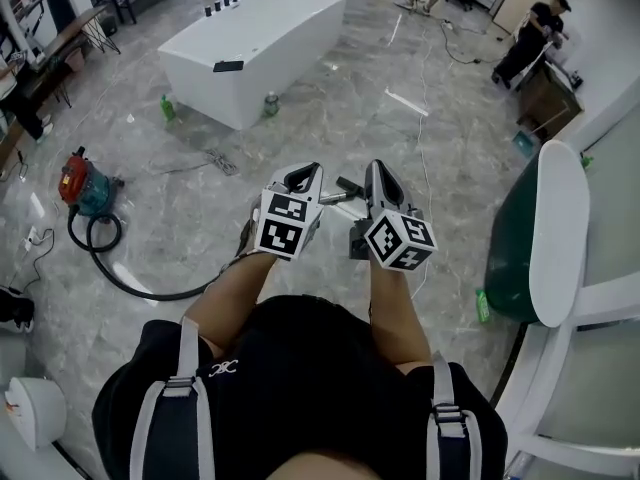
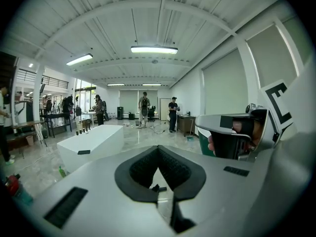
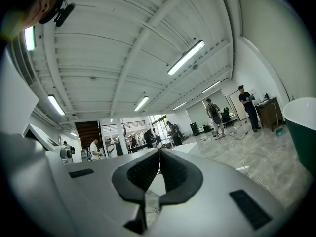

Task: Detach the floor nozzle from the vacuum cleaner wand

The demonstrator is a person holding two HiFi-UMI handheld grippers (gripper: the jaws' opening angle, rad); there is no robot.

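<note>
Left tongs [image 1: 304, 173] and right tongs [image 1: 376, 171] — both pressed together, empty — hover well apart from the vacuum cleaner [image 1: 82, 188].

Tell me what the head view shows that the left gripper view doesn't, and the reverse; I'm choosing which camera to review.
Head view only: the black hose looped on the floor, and the left gripper seen from above at the end of the person's arm. Left gripper view only: the ceiling lights and that gripper's own jaws up close, shut on nothing. Both: the white bathtub and the right gripper.
</note>
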